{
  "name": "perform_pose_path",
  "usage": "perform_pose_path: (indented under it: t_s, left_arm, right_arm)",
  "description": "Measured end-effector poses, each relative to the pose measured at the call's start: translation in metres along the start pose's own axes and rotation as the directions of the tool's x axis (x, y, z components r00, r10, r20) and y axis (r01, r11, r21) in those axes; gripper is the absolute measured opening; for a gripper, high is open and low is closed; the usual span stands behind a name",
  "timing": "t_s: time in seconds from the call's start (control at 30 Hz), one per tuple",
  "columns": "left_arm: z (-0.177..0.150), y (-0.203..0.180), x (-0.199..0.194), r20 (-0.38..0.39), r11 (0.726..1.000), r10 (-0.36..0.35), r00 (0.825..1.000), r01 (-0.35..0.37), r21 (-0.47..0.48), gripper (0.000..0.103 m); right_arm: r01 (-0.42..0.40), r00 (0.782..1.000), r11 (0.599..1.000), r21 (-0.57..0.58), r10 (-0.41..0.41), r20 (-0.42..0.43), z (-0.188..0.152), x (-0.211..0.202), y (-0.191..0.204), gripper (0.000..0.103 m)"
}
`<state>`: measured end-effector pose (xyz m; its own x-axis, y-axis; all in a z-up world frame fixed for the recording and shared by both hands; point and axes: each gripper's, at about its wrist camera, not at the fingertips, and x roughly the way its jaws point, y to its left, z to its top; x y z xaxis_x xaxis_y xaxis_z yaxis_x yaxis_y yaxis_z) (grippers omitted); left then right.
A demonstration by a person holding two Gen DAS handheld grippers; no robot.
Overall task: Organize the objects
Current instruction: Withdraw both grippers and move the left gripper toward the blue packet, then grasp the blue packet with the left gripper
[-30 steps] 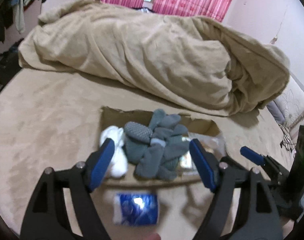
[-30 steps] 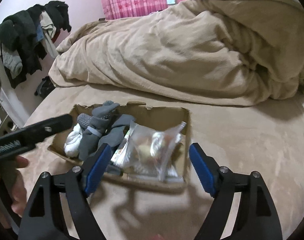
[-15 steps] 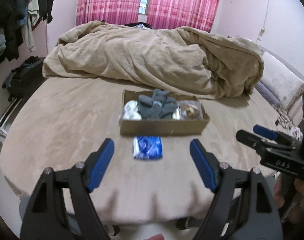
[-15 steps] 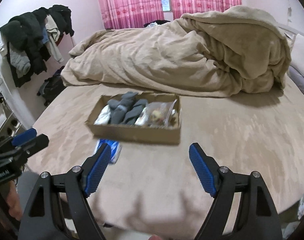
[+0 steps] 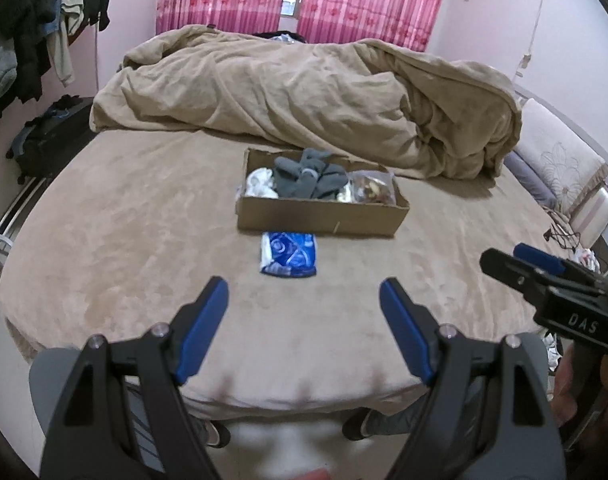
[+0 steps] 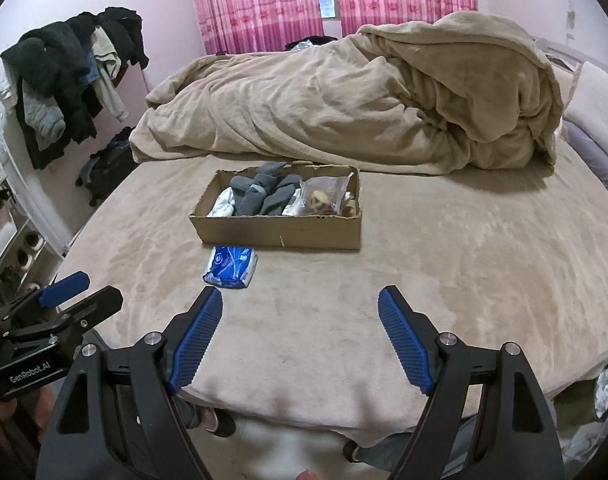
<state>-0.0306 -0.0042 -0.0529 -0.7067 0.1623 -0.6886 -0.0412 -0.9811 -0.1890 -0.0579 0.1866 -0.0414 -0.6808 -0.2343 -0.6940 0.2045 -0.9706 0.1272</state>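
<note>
A cardboard box (image 5: 320,216) (image 6: 279,230) stands on the bed and holds grey socks (image 5: 310,178) (image 6: 265,192), a white cloth (image 5: 259,182) (image 6: 223,204) and a clear plastic bag (image 5: 374,188) (image 6: 324,196). A blue and white packet (image 5: 288,254) (image 6: 231,266) lies on the sheet just in front of the box. My left gripper (image 5: 304,300) is open and empty, well back from the packet. My right gripper (image 6: 299,308) is open and empty, back near the bed's front edge. Each gripper shows at the side of the other's view.
A heaped beige blanket (image 5: 304,100) (image 6: 344,100) fills the far half of the bed. Clothes hang on a rack (image 6: 63,80) at the left, with a dark bag (image 5: 47,136) on the floor below. Pillows (image 5: 556,168) lie at the right. Pink curtains cover the window.
Both grippers have pulled far back from the box toward the bed's front edge. The box and packet stay where they were and now look small. Both grippers stayed open.
</note>
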Motion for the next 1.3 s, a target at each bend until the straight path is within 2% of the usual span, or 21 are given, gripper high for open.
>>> perform_pose_path:
  t_s: [0.27, 0.4, 0.53, 0.8, 0.93, 1.03, 1.2, 1.3]
  left_arm:
    - [-0.003, 0.003, 0.012, -0.03, 1.0, 0.011, 0.999, -0.011, -0.002, 0.079]
    - [-0.004, 0.004, 0.031, -0.052, 1.0, 0.019, 0.998, -0.019, 0.002, 0.079]
    - [-0.001, 0.002, 0.062, -0.075, 1.0, 0.004, 0.997, -0.002, 0.02, 0.079]
    - [0.015, -0.002, 0.131, -0.091, 0.998, 0.023, 0.996, -0.017, 0.06, 0.079]
    - [0.019, 0.006, 0.171, -0.126, 0.997, 0.049, 0.991, -0.041, 0.06, 0.079]
    - [0.02, 0.013, 0.2, -0.181, 0.998, 0.044, 0.983, -0.036, 0.047, 0.079]
    - [0.021, 0.012, 0.226, -0.218, 0.999, 0.013, 0.976, -0.003, 0.047, 0.079]
    - [0.019, 0.008, 0.236, -0.22, 0.995, 0.049, 0.974, -0.029, 0.094, 0.081]
  right_arm:
    - [-0.001, 1.0, 1.0, -0.01, 0.001, -0.024, -0.006, 0.011, -0.003, 0.083]
    - [0.009, 0.999, 1.0, -0.008, -0.009, -0.047, -0.008, 0.023, -0.008, 0.083]
    - [0.035, 0.997, 0.999, -0.014, -0.036, -0.068, -0.007, 0.044, -0.017, 0.083]
    - [0.044, 0.992, 0.999, -0.018, -0.046, -0.118, -0.007, 0.102, -0.033, 0.083]
    - [0.042, 0.99, 0.999, -0.021, -0.045, -0.134, -0.004, 0.134, -0.04, 0.083]
    - [0.041, 0.986, 0.999, -0.015, -0.043, -0.161, -0.001, 0.161, -0.045, 0.083]
    - [0.03, 0.984, 1.0, -0.008, -0.031, -0.173, 0.002, 0.186, -0.049, 0.083]
    - [0.023, 0.983, 1.0, 0.003, -0.022, -0.18, 0.002, 0.193, -0.05, 0.083]
